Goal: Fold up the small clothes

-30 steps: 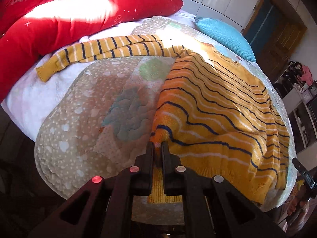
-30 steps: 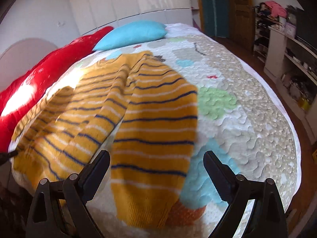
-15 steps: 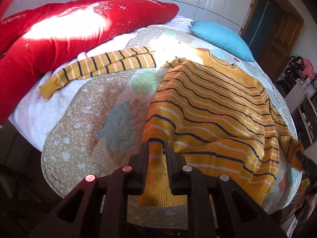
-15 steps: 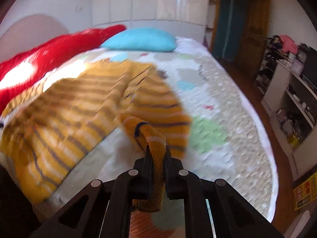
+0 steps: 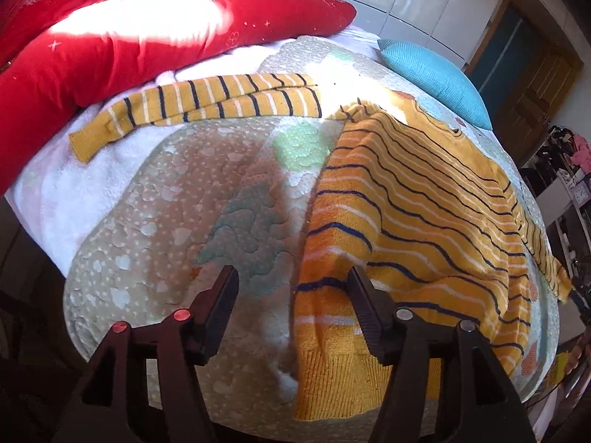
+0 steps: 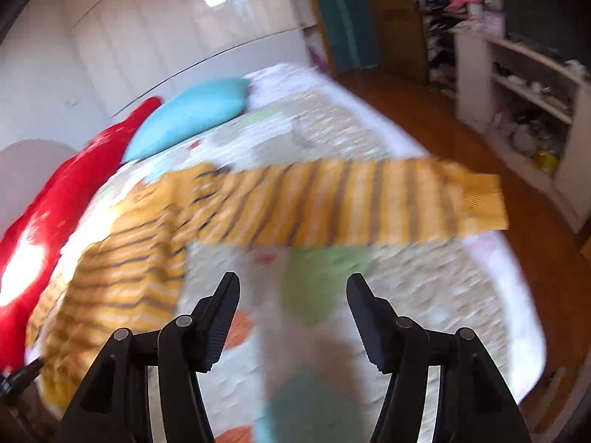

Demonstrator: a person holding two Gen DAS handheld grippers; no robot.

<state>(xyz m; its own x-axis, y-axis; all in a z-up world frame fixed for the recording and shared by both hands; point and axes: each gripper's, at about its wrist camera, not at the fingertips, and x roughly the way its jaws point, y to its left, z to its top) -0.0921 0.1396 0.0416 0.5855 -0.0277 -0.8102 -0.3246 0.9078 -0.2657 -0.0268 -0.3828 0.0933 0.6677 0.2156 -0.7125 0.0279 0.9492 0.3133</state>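
A yellow sweater with dark and white stripes (image 5: 413, 214) lies spread on the quilted bed. One sleeve (image 5: 207, 103) stretches left toward the red pillow. In the right wrist view the sweater body (image 6: 122, 273) lies at the left and its other sleeve (image 6: 351, 203) stretches right across the quilt, blurred. My left gripper (image 5: 291, 284) is open over the sweater's lower hem corner, holding nothing. My right gripper (image 6: 291, 291) is open and empty above the quilt, apart from the sleeve.
A long red pillow (image 5: 129, 29) lies along the bed's far left. A blue cushion (image 5: 436, 74) sits at the head. The quilt (image 5: 177, 229) covers the bed. White shelves with clutter (image 6: 524, 85) and wooden floor (image 6: 546, 258) lie to the right.
Both grippers were shut on the sweater half a second ago and have opened. The right sleeve now lies stretched out to the right. The hem corner rests on the quilt.
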